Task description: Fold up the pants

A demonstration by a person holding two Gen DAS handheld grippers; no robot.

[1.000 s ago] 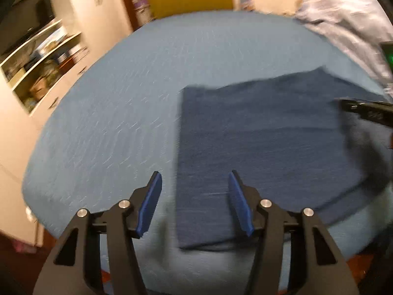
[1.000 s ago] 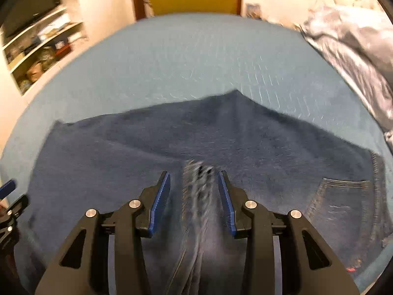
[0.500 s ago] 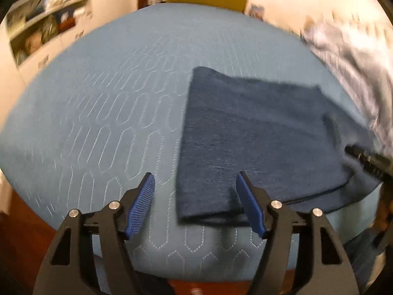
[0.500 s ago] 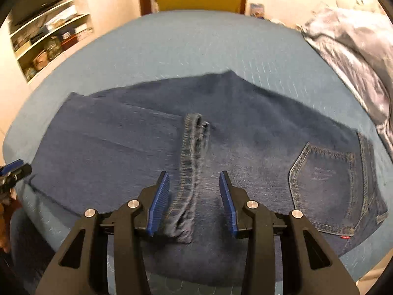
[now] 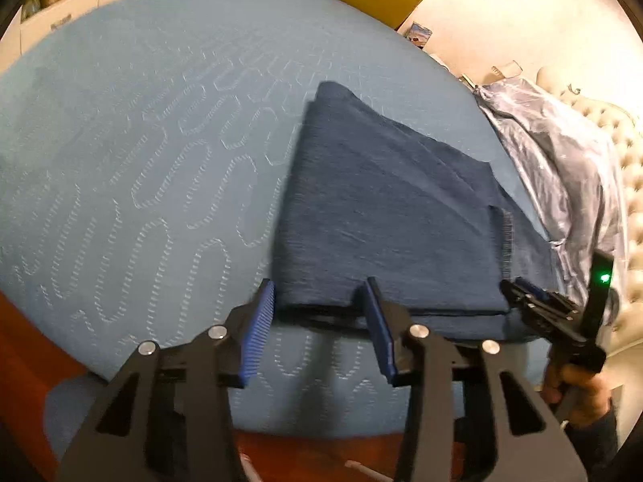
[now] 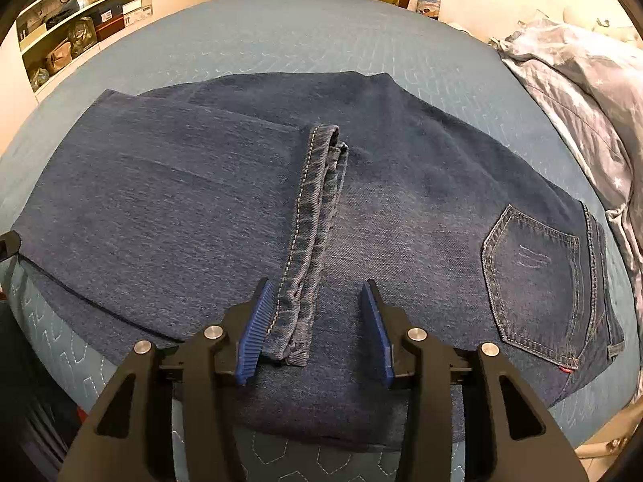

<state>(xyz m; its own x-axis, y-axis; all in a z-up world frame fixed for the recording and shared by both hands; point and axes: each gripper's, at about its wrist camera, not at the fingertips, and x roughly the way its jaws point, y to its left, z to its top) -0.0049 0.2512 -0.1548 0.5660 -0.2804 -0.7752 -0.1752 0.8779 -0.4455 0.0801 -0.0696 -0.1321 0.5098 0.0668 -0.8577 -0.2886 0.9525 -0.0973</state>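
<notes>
Both pairs of blue-padded fingers stand apart with nothing between them. The right gripper (image 6: 319, 327) hovers low at the near end of the hem (image 6: 311, 237), its jaws straddling that stitched cuff without pinching it. The left gripper (image 5: 321, 331) sits at the near left corner of the pants (image 6: 361, 209), its pads spread on either side of the folded edge (image 5: 317, 307); whether they touch the denim is hard to say, as that view is slightly smeared.

The pants lie flat on the blue quilted bedspread (image 5: 140, 160), close to its near edge. The legs are already brought over from the left, so the hem rests across the seat area, well short of the back pocket (image 6: 534, 277) on the right. A crumpled pale duvet (image 6: 582, 92) lies beyond the pants on the right, clear of them.

By the look of it, one fold is laid and the grippers are between grasps, lining up for the next. A second fold would likely call for each gripper to close on the stacked layers, the left at the fold corner and the right near the hem, taking all plies together. They would then lift evenly and carry the doubled legs over toward the pocket end, keeping the edges square.
</notes>
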